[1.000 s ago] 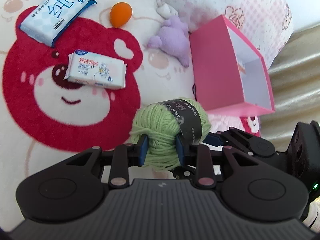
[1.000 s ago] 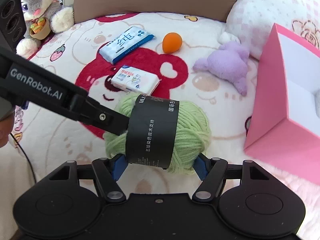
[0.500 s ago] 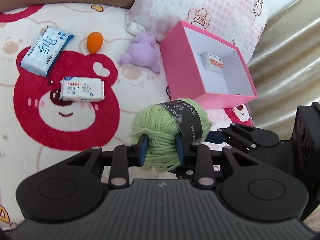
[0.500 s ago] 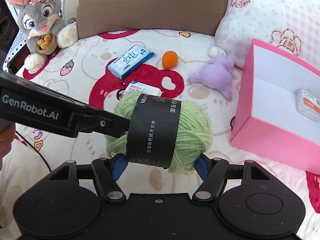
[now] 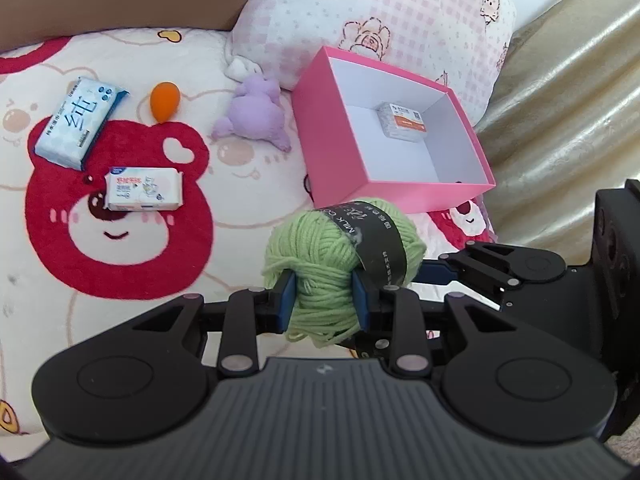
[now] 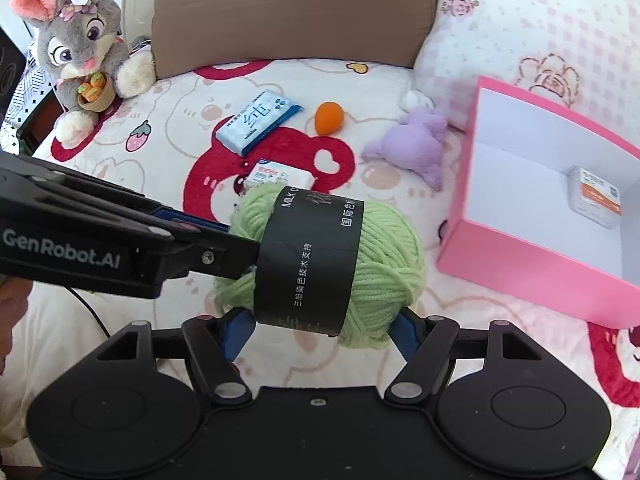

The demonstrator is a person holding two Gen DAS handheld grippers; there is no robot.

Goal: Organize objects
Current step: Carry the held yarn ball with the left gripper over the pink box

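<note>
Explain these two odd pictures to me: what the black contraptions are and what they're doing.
Each picture comes from a camera riding on a hand-held gripper a person carries, looking along its two fingers. The left hand-held gripper and right hand-held gripper both clamp one green yarn ball, lifted above a bear-print blanket. Lying there: two tissue packs, an orange sponge, a purple plush. The pink box holds one small packet.

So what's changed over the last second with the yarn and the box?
Both grippers, left gripper and right gripper, lifted the green yarn ball higher; the pink box interior with its small packet came into view. Grips unchanged; bed items stayed put.
</note>
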